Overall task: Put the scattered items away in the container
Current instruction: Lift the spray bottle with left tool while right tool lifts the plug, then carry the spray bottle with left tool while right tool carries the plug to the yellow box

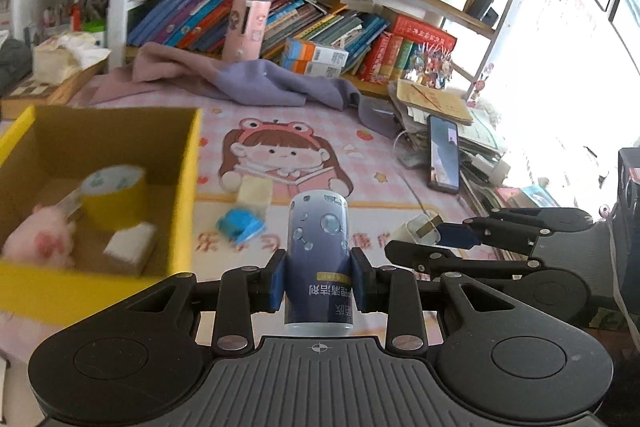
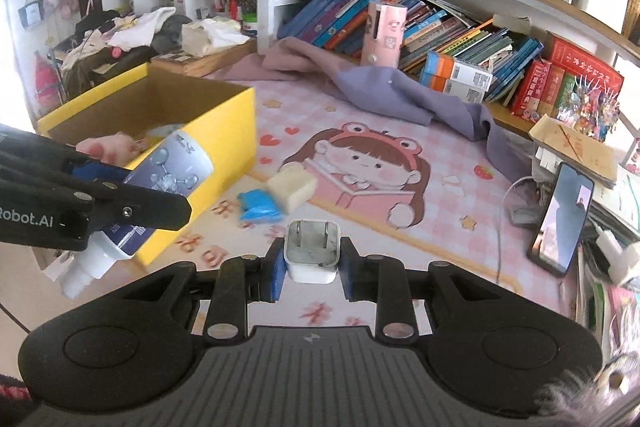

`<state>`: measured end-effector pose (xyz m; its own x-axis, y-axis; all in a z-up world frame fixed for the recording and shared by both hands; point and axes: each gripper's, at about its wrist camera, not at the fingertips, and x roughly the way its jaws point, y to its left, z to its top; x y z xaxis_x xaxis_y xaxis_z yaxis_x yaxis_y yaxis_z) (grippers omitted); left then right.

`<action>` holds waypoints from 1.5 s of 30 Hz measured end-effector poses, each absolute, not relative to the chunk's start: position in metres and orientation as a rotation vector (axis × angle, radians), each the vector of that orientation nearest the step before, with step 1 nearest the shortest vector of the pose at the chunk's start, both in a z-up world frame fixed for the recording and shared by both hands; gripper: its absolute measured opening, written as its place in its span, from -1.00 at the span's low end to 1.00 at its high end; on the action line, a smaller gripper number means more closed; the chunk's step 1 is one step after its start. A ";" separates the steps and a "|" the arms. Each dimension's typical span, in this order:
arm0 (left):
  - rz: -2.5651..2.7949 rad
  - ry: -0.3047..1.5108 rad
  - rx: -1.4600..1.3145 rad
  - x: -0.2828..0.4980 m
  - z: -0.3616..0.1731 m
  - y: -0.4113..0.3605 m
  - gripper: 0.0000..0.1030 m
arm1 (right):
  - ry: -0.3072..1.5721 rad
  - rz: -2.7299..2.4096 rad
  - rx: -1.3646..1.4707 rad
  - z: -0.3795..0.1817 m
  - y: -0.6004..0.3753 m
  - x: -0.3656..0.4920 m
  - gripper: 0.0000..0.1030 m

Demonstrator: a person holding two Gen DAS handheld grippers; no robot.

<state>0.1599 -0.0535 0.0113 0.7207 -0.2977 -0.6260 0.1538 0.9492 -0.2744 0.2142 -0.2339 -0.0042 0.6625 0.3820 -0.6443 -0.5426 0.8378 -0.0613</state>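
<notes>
Carrying spray bottle [image 1: 318, 259] in clamped left tongs [image 1: 318, 281], charger plug [image 2: 312, 253] in clamped right tongs [image 2: 312, 273], heading for yellow box [image 1: 188, 187].

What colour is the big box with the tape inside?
Yellow outside, plain brown cardboard inside. The box shows best in the left wrist view.

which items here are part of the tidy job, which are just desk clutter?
Job:
- yellow box, already holding tape roll, pink plush, white block
- blue bottle in left gripper
- white charger in right gripper
- sponge and blue item on the mat

Clutter:
- phone
- purple cloth
- shelf books
</notes>
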 end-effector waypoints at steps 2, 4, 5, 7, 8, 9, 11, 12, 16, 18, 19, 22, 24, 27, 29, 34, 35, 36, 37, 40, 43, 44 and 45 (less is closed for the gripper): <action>-0.250 0.721 -0.216 0.143 0.011 -0.042 -0.40 | 0.659 0.524 -0.264 -0.003 -0.223 0.196 -0.50; -0.247 0.721 -0.223 0.126 0.010 -0.031 -0.40 | 0.655 0.523 -0.266 -0.003 -0.213 0.178 -0.50; -0.245 0.723 -0.225 0.118 0.010 -0.026 -0.40 | 0.653 0.525 -0.267 -0.003 -0.208 0.169 -0.50; -0.241 0.729 -0.226 0.102 0.009 -0.016 -0.40 | 0.652 0.528 -0.267 -0.004 -0.197 0.152 -0.50; -0.239 0.731 -0.226 0.095 0.009 -0.011 -0.40 | 0.654 0.530 -0.265 -0.006 -0.192 0.143 -0.50; -0.236 0.734 -0.226 0.087 0.009 -0.007 -0.40 | 0.658 0.532 -0.263 -0.007 -0.187 0.135 -0.50; -0.228 0.740 -0.229 0.074 0.008 0.002 -0.40 | 0.662 0.537 -0.260 -0.008 -0.178 0.119 -0.50; -0.223 0.742 -0.231 0.067 0.008 0.007 -0.40 | 0.663 0.539 -0.259 -0.009 -0.174 0.112 -0.50; -0.205 0.737 -0.245 0.043 0.008 0.021 -0.40 | 0.668 0.547 -0.260 -0.008 -0.161 0.086 -0.50; -0.193 0.732 -0.258 0.033 0.007 0.027 -0.40 | 0.669 0.555 -0.264 -0.007 -0.155 0.077 -0.50; -0.187 0.731 -0.263 0.028 0.007 0.031 -0.40 | 0.670 0.560 -0.267 -0.007 -0.152 0.072 -0.50; -0.169 0.726 -0.277 0.018 0.007 0.039 -0.40 | 0.681 0.582 -0.279 -0.007 -0.142 0.062 -0.50; -0.156 0.715 -0.280 0.011 0.008 0.044 -0.40 | 0.683 0.595 -0.291 -0.005 -0.136 0.057 -0.50; -0.132 0.711 -0.299 0.003 0.006 0.053 -0.40 | 0.678 0.606 -0.301 -0.004 -0.131 0.050 -0.50; -0.122 0.702 -0.308 -0.002 0.007 0.058 -0.40 | 0.682 0.613 -0.303 -0.003 -0.127 0.047 -0.50; -0.091 0.665 -0.317 -0.016 0.011 0.071 -0.40 | 0.657 0.645 -0.326 0.002 -0.115 0.039 -0.50; -0.083 0.663 -0.323 -0.018 0.011 0.073 -0.40 | 0.654 0.652 -0.330 0.002 -0.112 0.038 -0.50; -0.075 0.660 -0.328 -0.020 0.011 0.077 -0.40 | 0.653 0.659 -0.334 0.003 -0.109 0.037 -0.50; -0.066 0.657 -0.332 -0.022 0.011 0.080 -0.40 | 0.653 0.666 -0.339 0.003 -0.106 0.037 -0.50; -0.039 0.648 -0.345 -0.028 0.011 0.088 -0.40 | 0.647 0.695 -0.359 0.004 -0.095 0.034 -0.50; -0.014 0.644 -0.366 -0.032 0.010 0.097 -0.41 | 0.642 0.727 -0.385 0.004 -0.084 0.033 -0.51; -0.007 0.642 -0.371 -0.032 0.010 0.099 -0.40 | 0.642 0.736 -0.393 0.004 -0.080 0.033 -0.50; 0.000 0.641 -0.373 -0.032 0.010 0.102 -0.40 | 0.641 0.744 -0.400 0.004 -0.077 0.033 -0.50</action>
<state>-0.0325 0.1020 0.0102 0.8038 -0.1144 -0.5838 -0.1138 0.9337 -0.3396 0.0331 -0.0767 0.0039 0.5609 0.4958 -0.6630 -0.7289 0.6754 -0.1116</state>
